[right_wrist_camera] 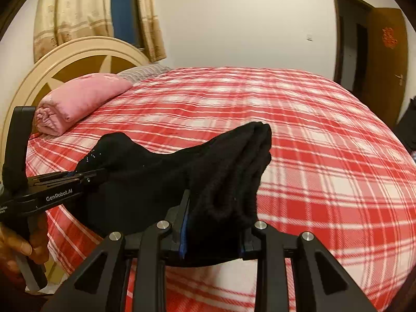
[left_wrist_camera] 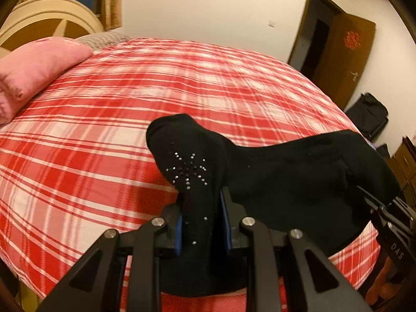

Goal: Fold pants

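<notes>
Black knit cloth filled the space between both claws: the pants (left_wrist_camera: 286, 176) hung bunched in the air over the bed (left_wrist_camera: 130, 104), stretched from one claw to the other. The left claw (left_wrist_camera: 201, 221) was pinching one end of them, its blue-lined fingers (left_wrist_camera: 179, 230) pressed against either side of a narrow fold. Just ahead of that claw, the cloth rose into a rounded lump bearing a starburst of small shiny studs (left_wrist_camera: 188, 170). To that claw's right the pants sagged across to the right claw (left_wrist_camera: 374, 197), which showed at the edge of the left wrist view with the cloth draped over its tip. White letters reading "DAS" (left_wrist_camera: 396, 251) stood on its body.

In the right wrist view, the right claw (right_wrist_camera: 212, 231) was pinching a thick wad of layered cloth, which stuck up and forward past its fingers (right_wrist_camera: 183, 236). To its left the pants (right_wrist_camera: 156, 182) ran across to the left claw (right_wrist_camera: 85, 175), whose side read "GenRobot.AI" (right_wrist_camera: 59, 197) in white. A hand (right_wrist_camera: 18, 247) gripped the handle below it.

Beyond both claws lay the red-and-white plaid bedcover, and far off to the left a rolled pink blanket (right_wrist_camera: 80, 98) rested by the headboard (right_wrist_camera: 78, 57).
</notes>
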`<state>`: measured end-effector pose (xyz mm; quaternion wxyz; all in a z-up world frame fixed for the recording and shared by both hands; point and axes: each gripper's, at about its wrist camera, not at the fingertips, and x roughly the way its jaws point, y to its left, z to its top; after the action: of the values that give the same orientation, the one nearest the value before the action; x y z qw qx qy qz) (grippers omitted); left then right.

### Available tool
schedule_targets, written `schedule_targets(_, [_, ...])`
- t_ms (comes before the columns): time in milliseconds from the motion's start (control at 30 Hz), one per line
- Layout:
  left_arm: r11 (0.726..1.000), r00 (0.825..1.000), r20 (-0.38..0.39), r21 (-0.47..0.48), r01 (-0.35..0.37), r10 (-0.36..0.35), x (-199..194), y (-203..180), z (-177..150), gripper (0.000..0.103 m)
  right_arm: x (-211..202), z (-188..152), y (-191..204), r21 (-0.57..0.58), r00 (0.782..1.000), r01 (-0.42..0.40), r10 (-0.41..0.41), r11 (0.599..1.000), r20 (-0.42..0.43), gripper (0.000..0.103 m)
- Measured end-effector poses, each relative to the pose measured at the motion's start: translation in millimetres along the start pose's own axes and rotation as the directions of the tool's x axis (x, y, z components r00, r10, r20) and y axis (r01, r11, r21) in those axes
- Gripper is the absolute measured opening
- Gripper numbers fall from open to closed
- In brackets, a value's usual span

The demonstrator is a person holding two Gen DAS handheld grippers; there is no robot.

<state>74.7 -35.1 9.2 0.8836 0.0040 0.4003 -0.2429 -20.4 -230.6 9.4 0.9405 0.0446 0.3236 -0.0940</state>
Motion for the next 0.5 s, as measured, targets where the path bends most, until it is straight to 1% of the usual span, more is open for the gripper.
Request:
schedule_targets(133, [0.998, 0.999, 0.029, -0.04, -0.038, 0.039, -3.9, 22.7, 7.9, 0.024, 10.6, 14.9, 21.6, -0.037, 0.999, -0.036, 0.036, 0.999, 0.022, 0.029])
schedule_targets(267, [0.993, 0.994, 0.053, -0.077, -0.093, 0.097, -7.1, 47.3, 13.8, 0.024, 28.7, 29.0, 48.7, -0.079, 0.996, -0.08, 0.082, 0.994, 0.031, 0.029])
schedule_targets(433, [0.977, 0.98, 0.079, -0.123, -0.174, 0.184, -10.0, 83.4, 24.0, 0.024, 59.3, 48.2, 84.3, -0.135, 0.988, -0.142, 0.148, 0.981, 0.037, 0.029])
schedule_targets(500, [0.966, 0.969, 0.089, -0.141, -0.215, 0.229, -10.6, 99.6, 29.0, 0.024, 73.2, 55.5, 99.8, -0.158, 0.984, -0.165, 0.173, 0.973, 0.037, 0.029])
